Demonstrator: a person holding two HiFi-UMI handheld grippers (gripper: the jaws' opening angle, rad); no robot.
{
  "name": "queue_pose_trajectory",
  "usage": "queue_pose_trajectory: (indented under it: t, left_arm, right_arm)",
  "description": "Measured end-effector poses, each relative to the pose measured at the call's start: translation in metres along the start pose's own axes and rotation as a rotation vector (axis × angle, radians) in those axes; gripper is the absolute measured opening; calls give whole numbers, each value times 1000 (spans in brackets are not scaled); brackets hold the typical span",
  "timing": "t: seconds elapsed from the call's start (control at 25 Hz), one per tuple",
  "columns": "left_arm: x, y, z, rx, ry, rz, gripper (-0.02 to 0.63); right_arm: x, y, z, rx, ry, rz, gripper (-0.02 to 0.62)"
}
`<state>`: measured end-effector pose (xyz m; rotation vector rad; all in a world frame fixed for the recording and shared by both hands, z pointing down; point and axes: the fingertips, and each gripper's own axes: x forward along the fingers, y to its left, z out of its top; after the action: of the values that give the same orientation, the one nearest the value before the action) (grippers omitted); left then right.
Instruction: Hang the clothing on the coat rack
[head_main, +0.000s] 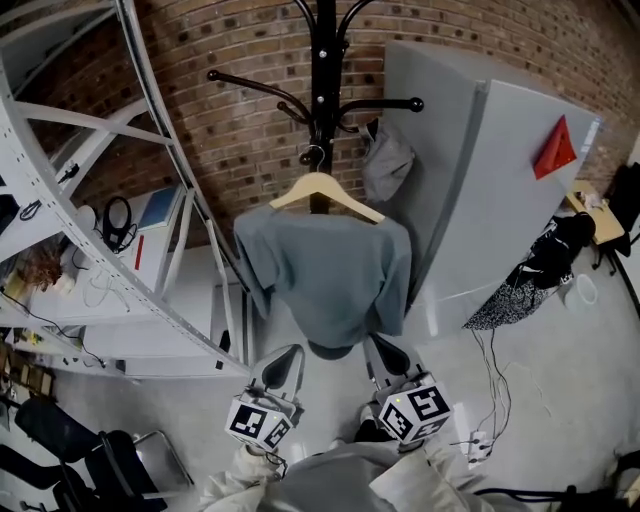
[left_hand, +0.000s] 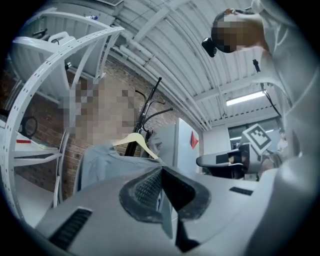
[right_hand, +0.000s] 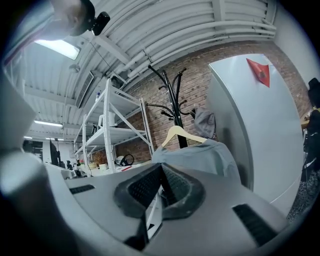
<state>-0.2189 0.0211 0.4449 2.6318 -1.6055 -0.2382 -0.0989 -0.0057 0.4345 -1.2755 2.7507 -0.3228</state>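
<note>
The grey fabric shirt (head_main: 325, 275) hangs on a pale wooden hanger (head_main: 322, 188), which is hooked on the black metal coat rack (head_main: 323, 60) in front of the red brick wall (head_main: 230, 40). Below the shirt hem, the left hand-held gripper (head_main: 284, 366) and the right hand-held gripper (head_main: 388, 357) point toward it. Each has its jaws pressed together with nothing between them.

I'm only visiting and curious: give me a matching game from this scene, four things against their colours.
Things:
1. hanger
2. coat rack
3. triangle on the cabinet
4. shelving unit

Colours:
a. red
b. white
c. black
d. pale wood

Pairs: 1-d, 2-c, 3-a, 4-b.
</note>
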Motion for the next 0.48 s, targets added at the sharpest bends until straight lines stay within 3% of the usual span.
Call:
queue_pose_trajectory:
  t: [0.36,0.48]
  left_arm:
    - [-22,-18,-13,-47,28,-18,8]
    - [-22,-24,-16,-26,29,-35,8]
  right_arm:
    - [-24,19,-13,-30,41,-17,25]
    - [-24,20,-10,-38,41,-17,25]
